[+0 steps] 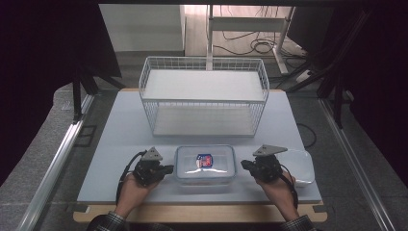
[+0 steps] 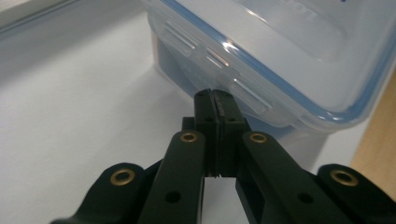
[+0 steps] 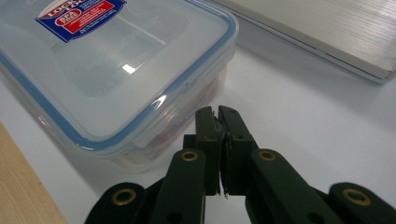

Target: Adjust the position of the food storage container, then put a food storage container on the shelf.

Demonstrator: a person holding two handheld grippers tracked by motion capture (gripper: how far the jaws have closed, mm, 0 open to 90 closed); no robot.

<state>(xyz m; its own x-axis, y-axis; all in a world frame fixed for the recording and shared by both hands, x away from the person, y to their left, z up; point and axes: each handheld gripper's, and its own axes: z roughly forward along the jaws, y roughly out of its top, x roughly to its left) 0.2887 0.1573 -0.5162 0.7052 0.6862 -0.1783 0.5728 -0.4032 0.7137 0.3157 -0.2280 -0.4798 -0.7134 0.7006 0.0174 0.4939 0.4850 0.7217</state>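
- Flanking the lidded plastic box [image 1: 205,164] near the counter's [image 1: 120,139] front edge, the left claw [image 1: 166,169] and right claw [image 1: 246,165] are both clenched, empty, tips at the side latches.
- Judged best: press both latches evenly, keeping the box flat.
- Beyond stands a wire basket [image 1: 204,96], well apart.

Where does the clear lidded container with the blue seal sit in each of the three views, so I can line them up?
High view: container low centre on the table, between the left gripper and right gripper.
Left gripper view: upper right, its latch beside the shut jaws.
Right gripper view: upper left, label at the top.
Shared landmark: the blue seal round the lid.
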